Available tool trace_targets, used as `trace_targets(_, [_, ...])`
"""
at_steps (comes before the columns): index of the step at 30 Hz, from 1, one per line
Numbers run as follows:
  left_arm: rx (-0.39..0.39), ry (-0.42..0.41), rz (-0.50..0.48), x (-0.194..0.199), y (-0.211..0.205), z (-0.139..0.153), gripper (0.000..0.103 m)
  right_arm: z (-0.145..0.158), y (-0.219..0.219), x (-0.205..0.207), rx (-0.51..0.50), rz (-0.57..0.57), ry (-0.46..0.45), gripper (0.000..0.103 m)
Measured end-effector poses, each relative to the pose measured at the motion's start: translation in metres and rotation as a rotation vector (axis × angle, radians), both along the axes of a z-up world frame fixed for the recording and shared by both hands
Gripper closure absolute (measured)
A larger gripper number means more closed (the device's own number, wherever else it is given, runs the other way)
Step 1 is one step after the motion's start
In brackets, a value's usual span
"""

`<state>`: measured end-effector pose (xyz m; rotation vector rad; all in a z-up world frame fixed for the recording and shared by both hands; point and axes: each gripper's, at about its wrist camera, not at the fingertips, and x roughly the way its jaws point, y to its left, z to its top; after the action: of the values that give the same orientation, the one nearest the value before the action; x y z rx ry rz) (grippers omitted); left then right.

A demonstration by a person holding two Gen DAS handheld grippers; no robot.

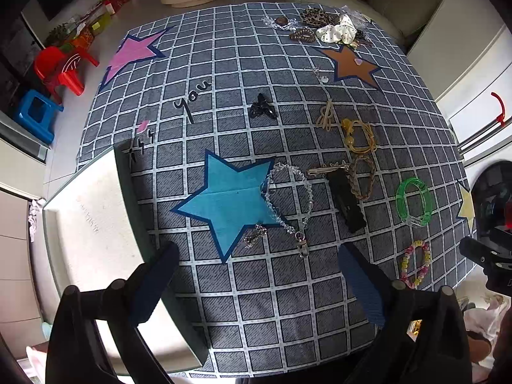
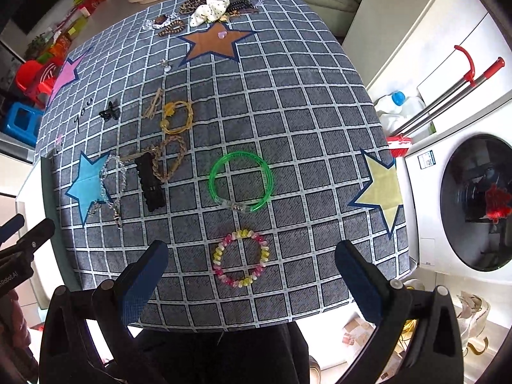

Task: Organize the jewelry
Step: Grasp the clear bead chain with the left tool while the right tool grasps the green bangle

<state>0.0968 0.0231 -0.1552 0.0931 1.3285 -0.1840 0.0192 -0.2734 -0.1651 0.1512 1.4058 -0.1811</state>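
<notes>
**A:** ok so both grippers are spread wide and carrying nothing; left gripper hangs over the near edge of the checked cloth just short of the blue star; right gripper has its fingers either side of the pink-and-yellow coil bracelet, above it, not touching as far as I can tell.

**B:** yeah, and the right wrist view is the only one showing that coil bracelet head-on; in the left view it's squeezed to the right edge. Same for the green bangle; dead centre on the right cam, lying flat just beyond the coil one.

**A:** left cam gives the clear bead chain way better though; it loops over a point of the blue star, clasp toward the camera; beside it the black hair clip, touching a braided tan loop; farther back a yellow cord bracelet and a small black bow.

**B:** only the left view shows the white box just beside the cloth's left edge; the right one barely catches it. But the right view has the washing machine and the yellow star; left cam only clips those.

**A:** both show the far pile; spotted white scrunchie and a leopard one by the brown star.
</notes>
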Motion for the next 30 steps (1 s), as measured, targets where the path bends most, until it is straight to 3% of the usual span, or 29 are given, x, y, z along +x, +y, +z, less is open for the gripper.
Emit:
trace_targets(10, [0.008, 0.085, -0.023, 0.033, -0.02, -0.058, 0.006, -0.053, -0.024, 0.034, 0.002, -0.019, 0.077, 0.0])
trace_targets(13, [-0.001, 0.124, -0.006, 0.042, -0.024, -0.074, 0.02, -0.07, -0.03, 0.049, 0.01, -0.022, 0.108, 0.0])
trace_targets(18, [0.029, 0.159, 0.008, 0.053, -0.03, -0.1, 0.02, -0.09, -0.036, 0.068, 0.003, 0.005, 0.136, 0.0])
trace_targets(26, [0.065, 0.162, -0.02, 0.058, -0.048, -0.12, 0.021, -0.113, -0.036, 0.083, 0.023, 0.087, 0.148, 0.012])
trace_targets(27, [0.063, 0.159, -0.021, 0.059, -0.052, -0.121, 0.023, -0.115, -0.037, 0.083, 0.02, 0.095, 0.143, 0.012])
trace_targets(30, [0.058, 0.143, -0.029, 0.056, -0.053, -0.116, 0.05, -0.117, -0.029, 0.085, 0.018, 0.129, 0.133, 0.015])
